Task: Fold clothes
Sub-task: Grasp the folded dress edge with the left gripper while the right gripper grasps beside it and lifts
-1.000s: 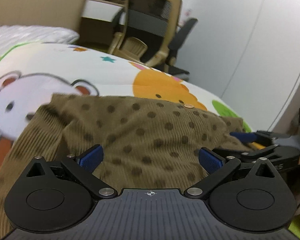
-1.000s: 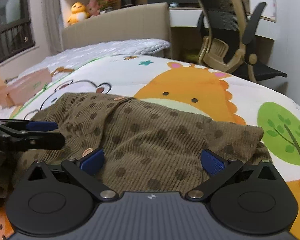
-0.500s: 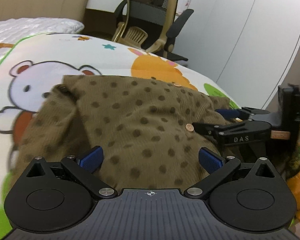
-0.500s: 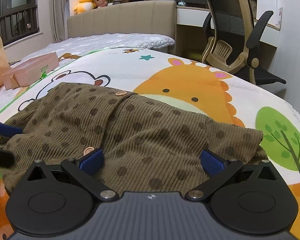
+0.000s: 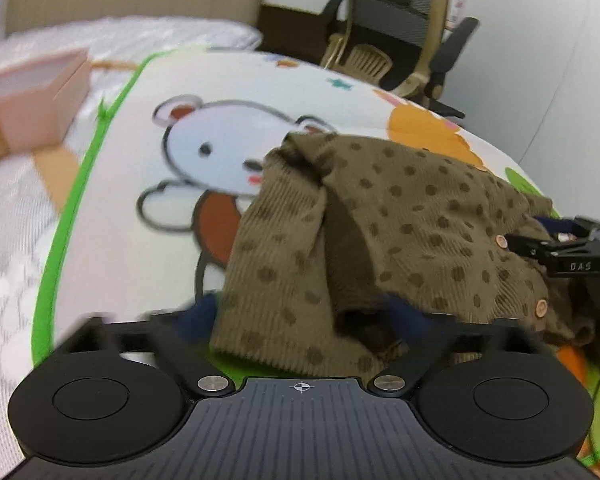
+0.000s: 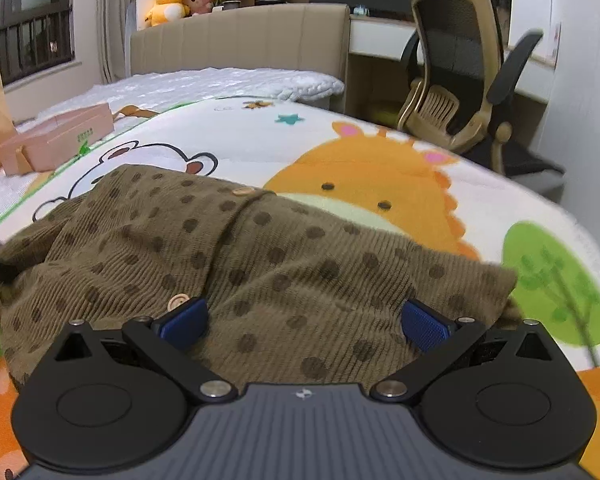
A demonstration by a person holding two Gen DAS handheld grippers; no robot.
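The olive dotted corduroy garment (image 6: 260, 264) lies rumpled on the cartoon-print bedspread (image 6: 380, 152), over the bear and giraffe; the right gripper (image 6: 304, 324) is spread wide, its blue pads (image 6: 424, 326) resting on the cloth and pinching nothing. The left gripper (image 5: 300, 320) is blurred; its fingers straddle a hanging fold at the garment's near edge, and I cannot tell whether they clamp it.

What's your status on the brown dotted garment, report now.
Left tool open, blurred, straddling a garment fold. Right tool open over its near hem. Garment rumpled on cartoon blanket, unfolded. Pink box well clear.
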